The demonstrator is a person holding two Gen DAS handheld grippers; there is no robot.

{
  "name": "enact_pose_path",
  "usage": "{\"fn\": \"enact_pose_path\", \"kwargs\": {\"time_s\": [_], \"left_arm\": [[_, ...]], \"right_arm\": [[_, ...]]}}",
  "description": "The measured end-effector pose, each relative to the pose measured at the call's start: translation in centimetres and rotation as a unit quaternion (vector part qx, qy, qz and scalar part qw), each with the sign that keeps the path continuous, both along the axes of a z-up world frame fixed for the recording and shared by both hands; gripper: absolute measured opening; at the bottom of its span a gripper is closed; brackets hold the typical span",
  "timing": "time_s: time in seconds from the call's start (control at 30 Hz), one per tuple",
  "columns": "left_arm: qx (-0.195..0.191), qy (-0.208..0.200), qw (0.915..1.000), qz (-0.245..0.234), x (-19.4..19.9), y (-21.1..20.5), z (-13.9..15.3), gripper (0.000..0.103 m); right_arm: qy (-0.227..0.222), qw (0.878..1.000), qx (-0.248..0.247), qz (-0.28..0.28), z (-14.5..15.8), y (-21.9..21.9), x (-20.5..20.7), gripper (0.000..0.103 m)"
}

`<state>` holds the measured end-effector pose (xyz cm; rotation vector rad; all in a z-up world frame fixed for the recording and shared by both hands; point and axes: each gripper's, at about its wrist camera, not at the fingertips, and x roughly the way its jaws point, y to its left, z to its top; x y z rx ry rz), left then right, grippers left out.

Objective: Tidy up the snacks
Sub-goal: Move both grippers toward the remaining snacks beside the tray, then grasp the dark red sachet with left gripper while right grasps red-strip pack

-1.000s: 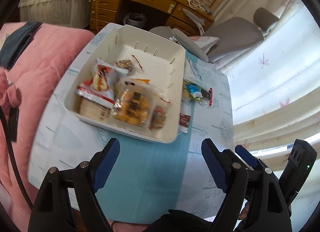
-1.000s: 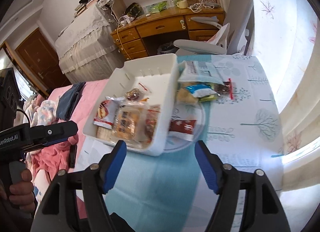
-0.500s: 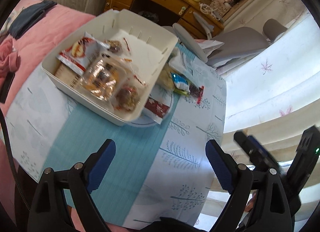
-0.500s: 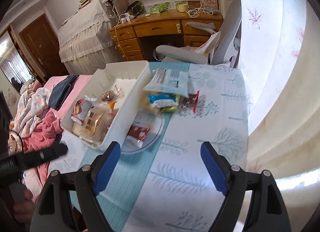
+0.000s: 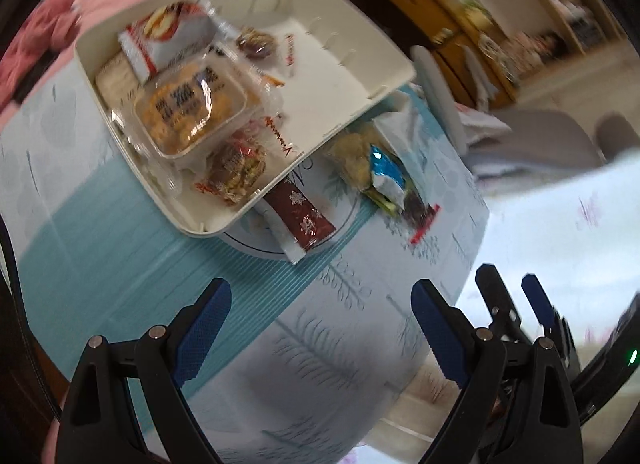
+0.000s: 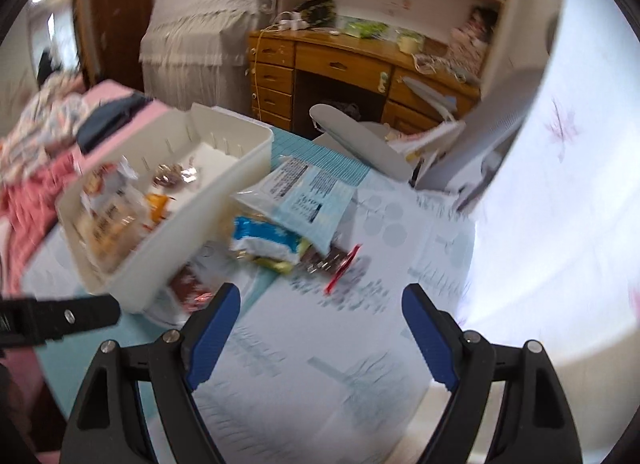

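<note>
A white bin [image 5: 380, 80] on the table holds a clear tray of biscuits [image 5: 192, 112], a red and white pack [image 5: 168, 36] and small wrapped sweets. Beside the bin, loose snacks lie on a plate [image 5: 256, 248] and on the cloth: a dark red bar [image 5: 302, 216], a blue and white packet [image 6: 264, 240], a pale blue pack [image 6: 308, 192] and a dark packet with a red edge [image 6: 332, 260]. My left gripper [image 5: 320, 324] hangs open and empty above the cloth, short of the red bar. My right gripper [image 6: 320, 324] is open and empty, just short of the loose packets.
The table has a pale cloth with a teal runner [image 5: 100, 224]; its edge falls away at the right. Pink bedding [image 6: 36, 184] lies to the left. A grey chair [image 6: 360, 144] and a wooden desk [image 6: 340, 64] stand behind the table, and a bright curtain [image 6: 560, 184] hangs at the right.
Both grippers have swung rightward along the table and rolled, so the bin has slid to the upper left and the loose packets look larger. Both pairs of jaws stand slightly wider.
</note>
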<state>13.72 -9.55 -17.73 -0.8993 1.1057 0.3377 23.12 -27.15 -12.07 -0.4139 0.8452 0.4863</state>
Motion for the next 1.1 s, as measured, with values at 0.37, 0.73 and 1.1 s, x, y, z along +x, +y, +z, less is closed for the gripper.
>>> {"fn": "enact_pose_path", "kwargs": {"time_s": [0.37,0.73,1.1], "left_arm": [[0.035,0.062,0.9936,0.088,4.3,-0.4,-4.5,0.091],[0.062,0.118,0.9827,0.128,7.6,0.3,-7.9,0.091],[0.076,0.158,0.9754,0.133,9.9,0.9,-10.5,0.076]], "right_arm": [[-0.046,0.992,-0.060,0.104,-6.1,1.9,5.4,0.084],[-0.009,0.988,-0.068,0.139,-11.6,3.6,8.5,0.084],[0.036,0.992,-0.023,0.120,-13.4,3.7,10.3,0.084]]}}
